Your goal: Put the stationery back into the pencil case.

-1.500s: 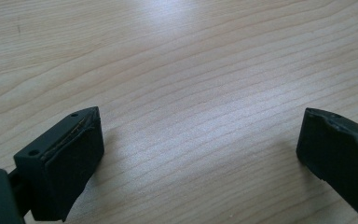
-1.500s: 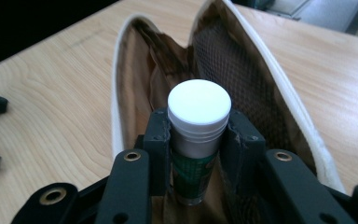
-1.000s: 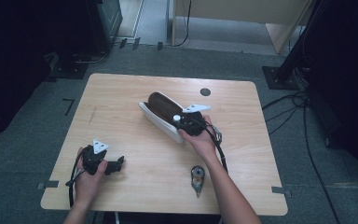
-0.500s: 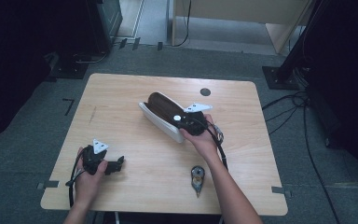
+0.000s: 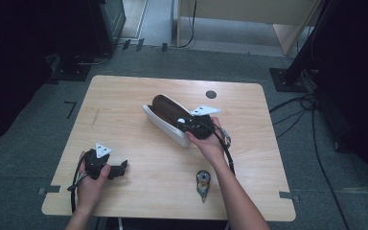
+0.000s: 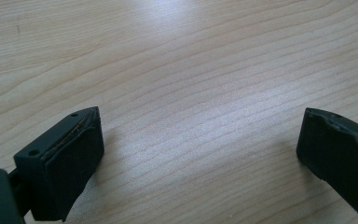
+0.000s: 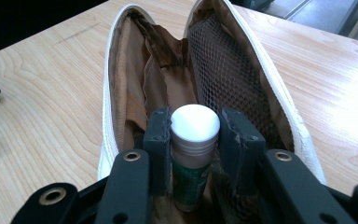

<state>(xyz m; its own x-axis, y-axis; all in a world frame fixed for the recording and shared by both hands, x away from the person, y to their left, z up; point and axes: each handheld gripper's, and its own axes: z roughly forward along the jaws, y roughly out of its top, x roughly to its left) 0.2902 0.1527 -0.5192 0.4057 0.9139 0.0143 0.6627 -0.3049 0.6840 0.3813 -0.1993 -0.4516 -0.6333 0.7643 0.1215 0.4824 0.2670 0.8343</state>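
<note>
An open white pouch with brown lining lies at the table's middle; in the right gripper view the pouch gapes wide with a mesh pocket inside. My right gripper hovers over the pouch's near end, shut on a green stick with a white cap, held upright between the jaws over the opening. My left gripper rests low at the front left of the table, jaws wide apart with bare wood between the fingertips.
A small tape dispenser lies near the front edge, right of centre. A dark round hole sits at the table's far side. Bare wood spreads along the left and right of the tabletop. Cables trail on the floor at right.
The right gripper with the stick has crept slightly toward the pouch's opening. The left gripper has stayed put.
</note>
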